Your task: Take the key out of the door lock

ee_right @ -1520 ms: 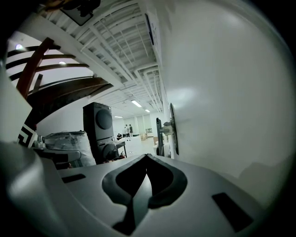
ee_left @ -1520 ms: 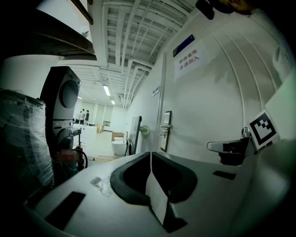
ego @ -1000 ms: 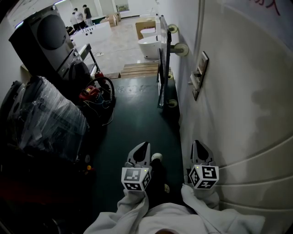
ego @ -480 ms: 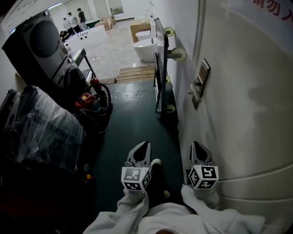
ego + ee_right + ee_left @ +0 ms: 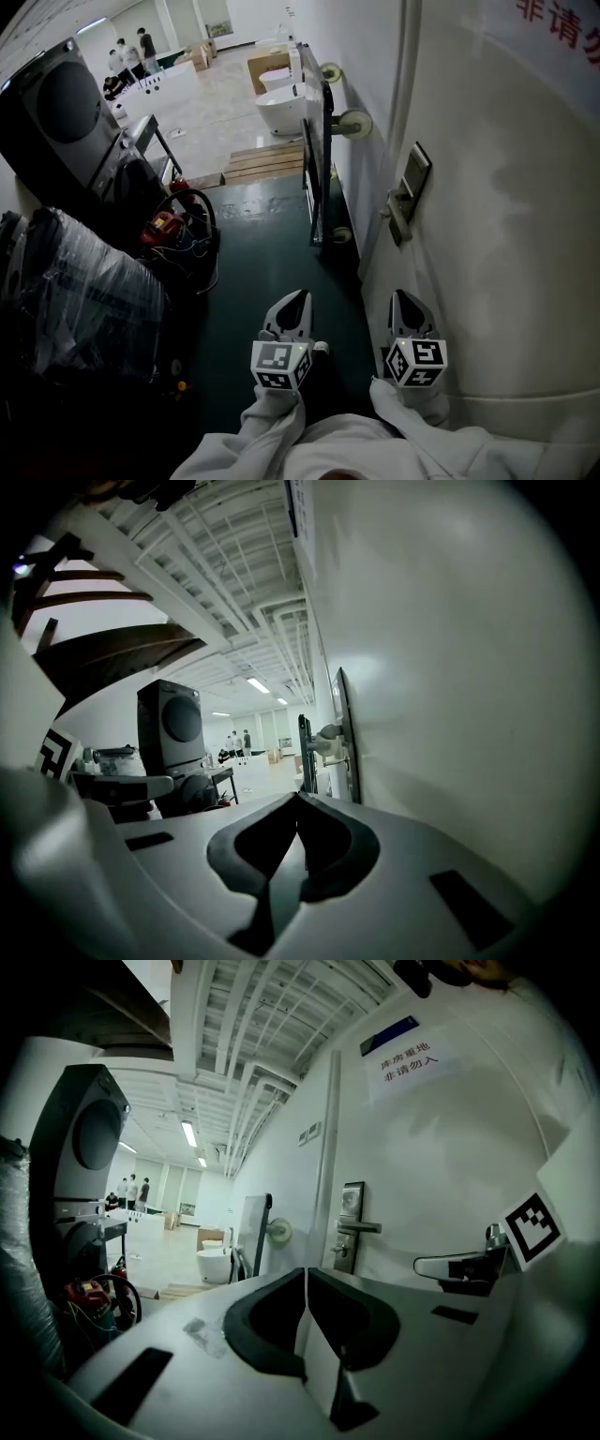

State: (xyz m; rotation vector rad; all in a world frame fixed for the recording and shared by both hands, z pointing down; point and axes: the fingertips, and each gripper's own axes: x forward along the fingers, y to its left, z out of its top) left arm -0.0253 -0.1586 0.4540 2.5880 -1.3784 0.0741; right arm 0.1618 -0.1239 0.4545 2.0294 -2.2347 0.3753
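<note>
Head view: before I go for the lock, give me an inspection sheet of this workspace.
Surface: dark green floor, white door at right.
Job's things: lock plate with lever handle on the door; key too small to make out.
Clutter: plastic-wrapped bundle, red device, washing machine, wheeled panel.
Grippers: left tongs shut, empty; right tongs shut, empty; both short of the lock.
Cables: black loops beside the red device.
Surroundings: people far off.

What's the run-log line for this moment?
left gripper: shut, empty | right gripper: shut, empty | door lock: ahead, untouched | key: too small to tell
</note>
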